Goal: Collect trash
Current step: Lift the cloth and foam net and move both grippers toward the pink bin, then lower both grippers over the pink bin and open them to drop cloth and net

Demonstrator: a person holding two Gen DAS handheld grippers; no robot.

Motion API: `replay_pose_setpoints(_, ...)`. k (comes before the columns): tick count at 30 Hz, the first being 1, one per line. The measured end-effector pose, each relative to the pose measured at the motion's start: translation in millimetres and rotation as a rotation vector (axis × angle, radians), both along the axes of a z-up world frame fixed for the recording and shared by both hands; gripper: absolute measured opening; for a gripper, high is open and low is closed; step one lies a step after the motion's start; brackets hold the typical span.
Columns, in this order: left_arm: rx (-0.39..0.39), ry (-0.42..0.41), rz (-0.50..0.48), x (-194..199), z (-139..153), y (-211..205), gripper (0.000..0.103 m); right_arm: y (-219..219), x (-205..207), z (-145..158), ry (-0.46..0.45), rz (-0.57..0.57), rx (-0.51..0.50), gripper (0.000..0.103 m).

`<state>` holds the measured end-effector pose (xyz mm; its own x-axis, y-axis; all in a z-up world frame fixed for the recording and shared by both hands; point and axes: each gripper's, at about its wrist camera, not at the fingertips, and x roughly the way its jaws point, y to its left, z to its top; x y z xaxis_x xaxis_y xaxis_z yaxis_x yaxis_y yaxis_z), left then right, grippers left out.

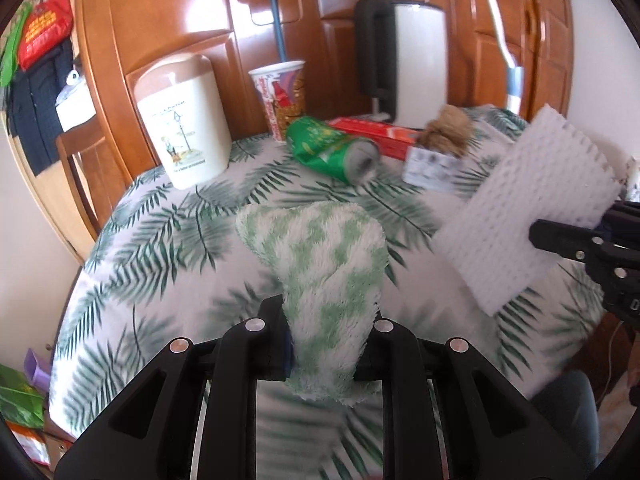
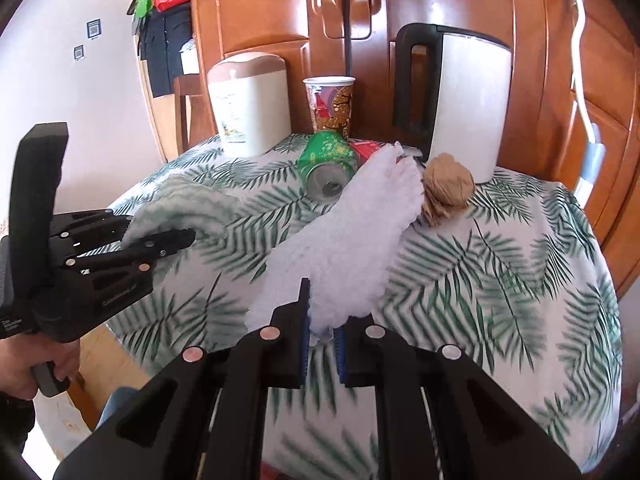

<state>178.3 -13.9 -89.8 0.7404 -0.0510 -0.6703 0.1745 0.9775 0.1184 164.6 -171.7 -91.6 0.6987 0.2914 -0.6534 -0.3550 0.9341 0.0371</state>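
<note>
Both grippers point forward and downward over a round table (image 1: 160, 240) draped in a white cloth printed with green palm fronds. In the left wrist view the left gripper (image 1: 326, 354) fills the bottom centre of the frame, its black jaws clamped on a fluffy green-and-white cloth (image 1: 316, 256) that fans upward from the pads into a wide, rounded shape. The right gripper (image 1: 538, 236) enters at the right edge of that frame, pinched on a white foam sheet (image 1: 528, 208) — flat, dimpled, with a notched upper edge — held tilted above the tablecloth.

In the right wrist view the right gripper sits at bottom centre, blue pads closed on the foam sheet's near edge, the sheet stretching up toward the frame's middle. At the left edge a person's hand (image 2: 24, 368) grips the left tool's handle low down, with its black body rising above.

Beyond the held items, toward the upper middle of the frames, lie a crushed green can (image 1: 332, 148) on its side, a printed paper cup (image 1: 280, 96) standing upright, a cream lidded bin (image 1: 184, 120) to the left, a red box (image 1: 376, 130), a ball of brown twine (image 2: 448, 186) and a white kettle (image 2: 468, 100) with a black handle — all before glossy wooden cabinet doors (image 1: 160, 16).
</note>
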Motion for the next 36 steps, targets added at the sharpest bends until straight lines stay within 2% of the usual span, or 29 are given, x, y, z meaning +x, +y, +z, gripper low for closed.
replay_pose_setpoints(8, 0.004, 0.005, -0.038, -88.4, -11.8, -15.2, 0.019, -0.8, -84.6, -11.9, 0.006, 0.026, -0.006, 0.01)
replay_pose_setpoints(12, -0.009, 0.038, -0.053, -125.4, -29.5, -18.6, 0.019, -0.4, -122.2, -29.9, 0.032, 0.04, -0.011, 0.01)
replay_pose_setpoints(16, -0.014, 0.084, -0.071, -157.1, -55.2, -23.4, 0.019, -0.3, -154.1, -60.3, 0.084, 0.046, -0.017, 0.01)
replay_pose_setpoints(19, -0.016, 0.141, -0.083, -173.4, -84.7, -28.2, 0.019, 1.0, -167.7, -87.5, 0.13, 0.052, -0.034, 0.01)
replay_pose_setpoints(23, 0.005, 0.245, -0.091, -178.7, -137.5, -34.1, 0.019, 3.3, -170.1, -138.8, 0.228, 0.052, -0.067, 0.01)
replay_pose_setpoints(30, 0.042, 0.475, -0.107, -156.4, -242.5, -39.5, 0.019, 15.1, -153.1, -243.3, 0.428, 0.073, -0.168, 0.01)
replay_pose_setpoints(36, 0.037, 0.635, -0.098, -133.0, -312.7, -38.4, 0.021, 24.0, -133.5, -323.4, 0.602, 0.101, -0.246, 0.01)
